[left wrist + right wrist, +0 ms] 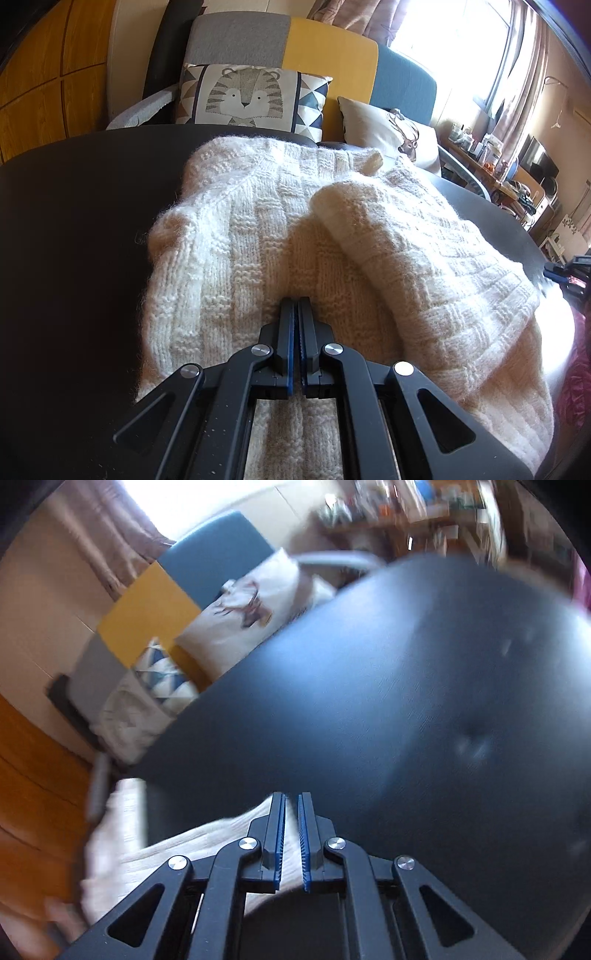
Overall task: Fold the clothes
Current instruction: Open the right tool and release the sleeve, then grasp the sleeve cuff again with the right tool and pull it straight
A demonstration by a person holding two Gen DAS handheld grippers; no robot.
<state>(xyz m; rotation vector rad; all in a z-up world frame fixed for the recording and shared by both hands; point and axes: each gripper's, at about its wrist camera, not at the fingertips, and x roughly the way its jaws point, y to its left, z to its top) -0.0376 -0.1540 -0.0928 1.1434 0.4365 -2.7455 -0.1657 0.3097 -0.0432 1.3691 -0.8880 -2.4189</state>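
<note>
- Cream knit sweater (258,236) spread on dark table (74,221), lying under and ahead of left claw (296,300); sleeve folded across, to its right.
- Left claw clenched, tips down on the knit.
- Right claw (291,795) nearly closed, pinching a pale fold of sweater; bare tabletop ahead.
- Beyond: tiger cushion (243,96), sofa (332,55), bright curtained window (454,40).

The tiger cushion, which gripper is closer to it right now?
Left. The left gripper sits over the sweater facing the tiger cushion; the right gripper is off at the sweater's side.
</note>
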